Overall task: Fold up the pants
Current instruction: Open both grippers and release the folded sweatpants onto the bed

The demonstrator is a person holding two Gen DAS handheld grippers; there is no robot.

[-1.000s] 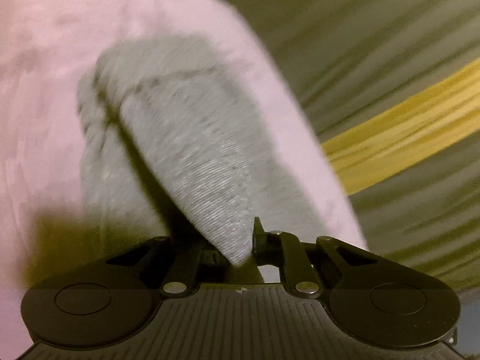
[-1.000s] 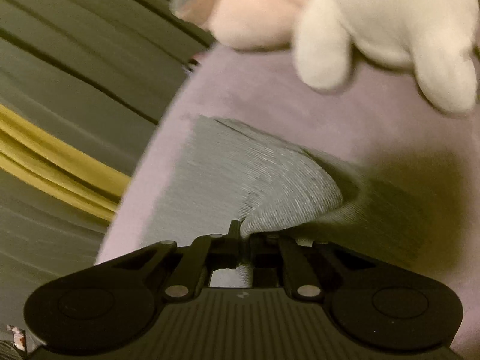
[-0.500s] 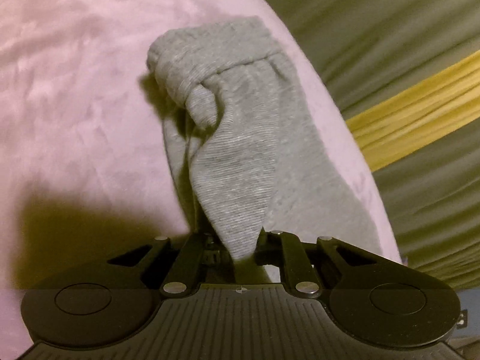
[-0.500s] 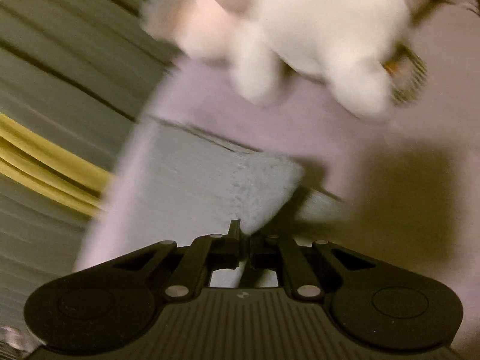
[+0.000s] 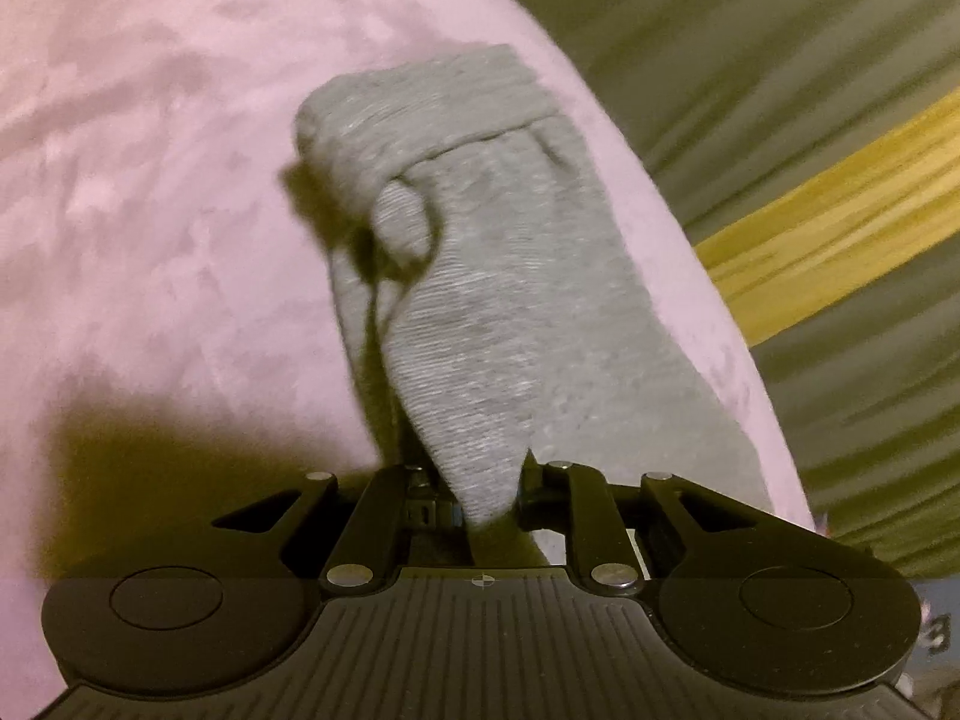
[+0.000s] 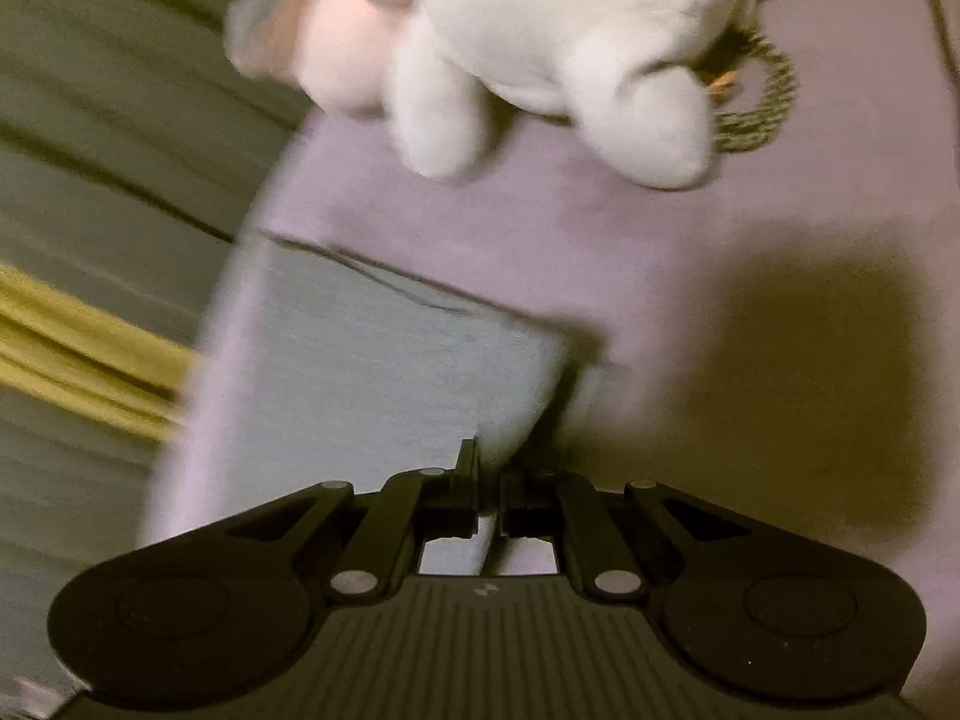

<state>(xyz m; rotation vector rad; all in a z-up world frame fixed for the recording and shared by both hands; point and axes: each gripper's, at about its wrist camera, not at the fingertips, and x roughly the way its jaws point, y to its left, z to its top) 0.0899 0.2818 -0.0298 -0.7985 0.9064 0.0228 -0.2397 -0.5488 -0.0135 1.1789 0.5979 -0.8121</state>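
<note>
I am clamping the left hand-held gripper (image 5: 477,480) on the near end of the grey pants (image 5: 480,276), whose long axis is running toward the upper centre over the pink bed (image 5: 150,180), while the right hand-held gripper (image 6: 489,474) is pinching their near corner.

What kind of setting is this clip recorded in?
Probably a bedroom: the grey pants lie on a soft pink blanket, a white plush toy sits nearby, and olive-and-yellow striped bedding lies alongside.
</note>
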